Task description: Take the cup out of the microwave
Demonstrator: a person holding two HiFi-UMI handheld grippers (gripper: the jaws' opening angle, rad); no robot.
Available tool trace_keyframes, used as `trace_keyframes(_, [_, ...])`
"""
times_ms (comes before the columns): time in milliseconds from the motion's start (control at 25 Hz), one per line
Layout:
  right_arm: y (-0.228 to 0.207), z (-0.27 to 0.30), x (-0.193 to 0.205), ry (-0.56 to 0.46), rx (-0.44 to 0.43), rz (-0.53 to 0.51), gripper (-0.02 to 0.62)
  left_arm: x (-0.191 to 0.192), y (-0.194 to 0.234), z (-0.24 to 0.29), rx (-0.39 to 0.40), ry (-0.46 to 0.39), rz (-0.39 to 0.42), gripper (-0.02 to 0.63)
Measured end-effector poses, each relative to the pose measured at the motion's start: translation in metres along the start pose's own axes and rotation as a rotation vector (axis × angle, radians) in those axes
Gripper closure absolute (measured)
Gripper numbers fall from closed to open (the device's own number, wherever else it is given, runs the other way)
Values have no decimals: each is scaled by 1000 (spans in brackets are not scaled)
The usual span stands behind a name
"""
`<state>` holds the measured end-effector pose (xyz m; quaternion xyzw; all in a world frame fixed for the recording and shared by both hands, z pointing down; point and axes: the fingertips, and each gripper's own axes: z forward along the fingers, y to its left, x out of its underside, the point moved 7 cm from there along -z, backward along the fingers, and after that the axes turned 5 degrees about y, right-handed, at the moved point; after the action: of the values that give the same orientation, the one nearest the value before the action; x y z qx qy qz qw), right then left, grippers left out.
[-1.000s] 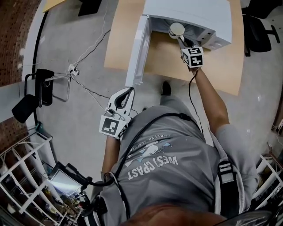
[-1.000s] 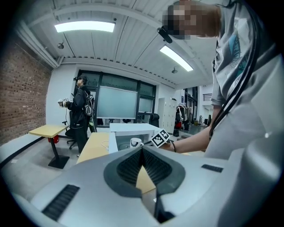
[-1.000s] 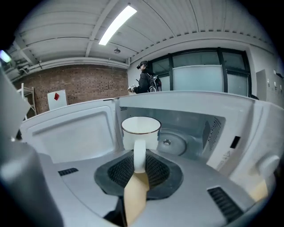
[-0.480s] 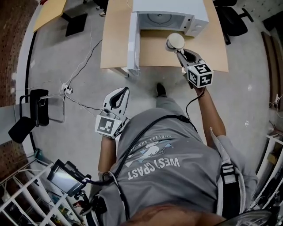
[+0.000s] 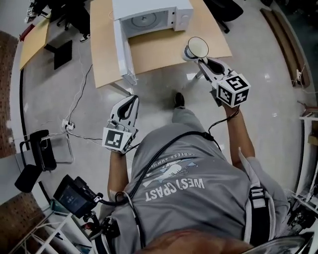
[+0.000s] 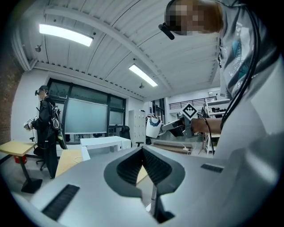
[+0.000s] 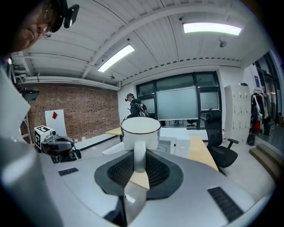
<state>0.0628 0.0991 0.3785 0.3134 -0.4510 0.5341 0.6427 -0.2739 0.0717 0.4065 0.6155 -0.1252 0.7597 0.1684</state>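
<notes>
Grey office floor, head view: pale wooden desk [image 5: 159, 49] at 12 o'clock.
- Microwave [image 5: 149, 12]: white, on the desk, door [image 5: 121, 49] swung open at its 8 o'clock; turntable visible, cavity holds nothing.
- Cup [image 5: 196, 48]: white, upright, outside the microwave at its 4 o'clock, seen against the desk's near edge.
- Right gripper [image 5: 201, 62]: at 1 o'clock, fingers clamped on the cup's handle [image 7: 139, 155].
- Left gripper [image 5: 130, 99]: at 9 o'clock, over the floor, fingers closed together, nothing between them.
</notes>
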Motion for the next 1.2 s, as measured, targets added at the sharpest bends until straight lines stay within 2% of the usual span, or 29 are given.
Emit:
trace_keyframes(120, [-33,-26,8,1,67,19,528,-5,-16,28,57,-41,-1,563])
trace_keyframes(240, [-75,-37,20,2,126,60,528,-6,-27,58,91,-38,5,561])
trace_keyframes(520, [-177,-21,16,15,180,117,528,-19,-37,121,89,17,-9,563])
trace_keyframes(640, [-226,16,15,36,153,121,528,-19,-38,151,49,43,-33,563])
trace_keyframes(760, [-281,69,18,56,98,134,528,-14,-35,188,-2,132,-27,561])
trace_keyframes(840, [-319,89,14,69,111,141,528,-21,-32,218,13,159,-13,561])
trace_keyframes(960, [-367,128,14,111,154,139,528,-33,-22,253,19,126,-51,561])
trace_keyframes(1200, [-413,225,40,211,174,151,528,-38,-10,263,-48,158,-100,561])
